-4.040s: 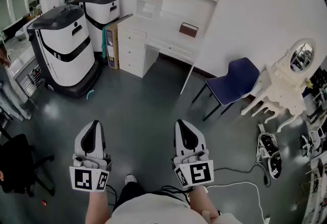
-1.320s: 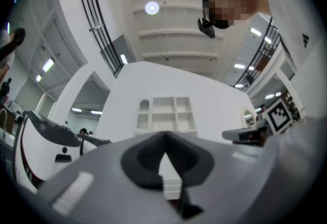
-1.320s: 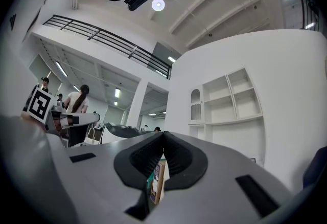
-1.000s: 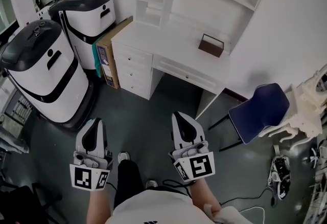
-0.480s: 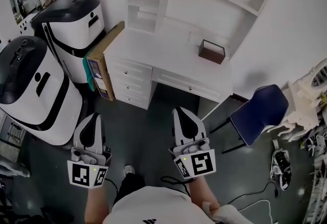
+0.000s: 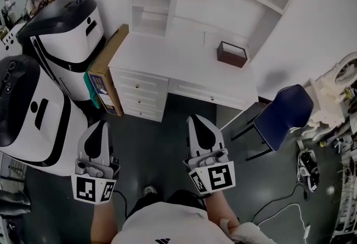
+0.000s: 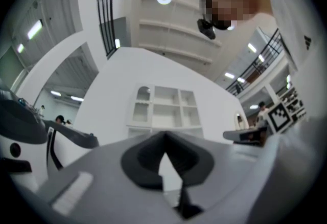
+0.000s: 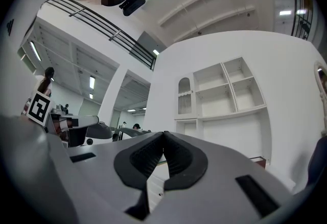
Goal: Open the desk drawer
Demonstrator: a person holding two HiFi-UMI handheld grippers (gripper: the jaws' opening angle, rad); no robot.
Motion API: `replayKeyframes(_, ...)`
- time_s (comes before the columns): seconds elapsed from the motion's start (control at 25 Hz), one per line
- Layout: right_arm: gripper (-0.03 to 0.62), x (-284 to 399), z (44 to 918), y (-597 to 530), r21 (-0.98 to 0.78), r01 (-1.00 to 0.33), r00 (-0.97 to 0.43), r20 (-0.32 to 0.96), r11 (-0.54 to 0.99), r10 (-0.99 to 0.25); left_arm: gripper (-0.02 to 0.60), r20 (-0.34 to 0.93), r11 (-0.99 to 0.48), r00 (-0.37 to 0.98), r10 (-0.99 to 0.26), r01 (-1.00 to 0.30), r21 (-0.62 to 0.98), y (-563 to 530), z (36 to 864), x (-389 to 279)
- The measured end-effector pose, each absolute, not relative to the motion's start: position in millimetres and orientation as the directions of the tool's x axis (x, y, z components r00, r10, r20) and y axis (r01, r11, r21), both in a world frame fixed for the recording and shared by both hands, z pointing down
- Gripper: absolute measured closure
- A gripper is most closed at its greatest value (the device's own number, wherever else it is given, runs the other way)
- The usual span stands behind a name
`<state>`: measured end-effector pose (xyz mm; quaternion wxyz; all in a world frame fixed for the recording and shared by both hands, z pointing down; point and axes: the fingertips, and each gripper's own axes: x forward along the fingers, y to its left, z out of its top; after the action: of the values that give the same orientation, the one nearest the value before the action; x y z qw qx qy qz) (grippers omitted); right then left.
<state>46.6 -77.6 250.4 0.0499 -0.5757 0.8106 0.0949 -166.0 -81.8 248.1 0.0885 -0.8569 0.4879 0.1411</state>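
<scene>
I hold two grey two-jaw tools: my left gripper (image 6: 101, 125) and my right gripper (image 6: 196, 120). Ahead of them I count one white desk (image 6: 178, 59) with three stacked small drawers (image 6: 138, 94) and one wide drawer (image 6: 211, 96), and one dark brown open box (image 6: 232, 54). Left of my left tool are two white-and-black rounded machines (image 6: 64, 23). Right of my right tool is one blue chair (image 6: 281, 115).

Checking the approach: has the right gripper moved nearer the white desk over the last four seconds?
Yes: the right gripper has advanced toward the white desk; far less floor shows between it and the drawer front.
</scene>
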Motion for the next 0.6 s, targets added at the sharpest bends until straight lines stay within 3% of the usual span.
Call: replayKeyframes(0.6,0.592,51.2,272.5,-134.5,0.101,-0.959,-0.279,-0.133,0.267,-0.951,0.577,-0.29,-0.562,0.528,-0.798,-0.826,0.041,-154.9,276.0,-162.4)
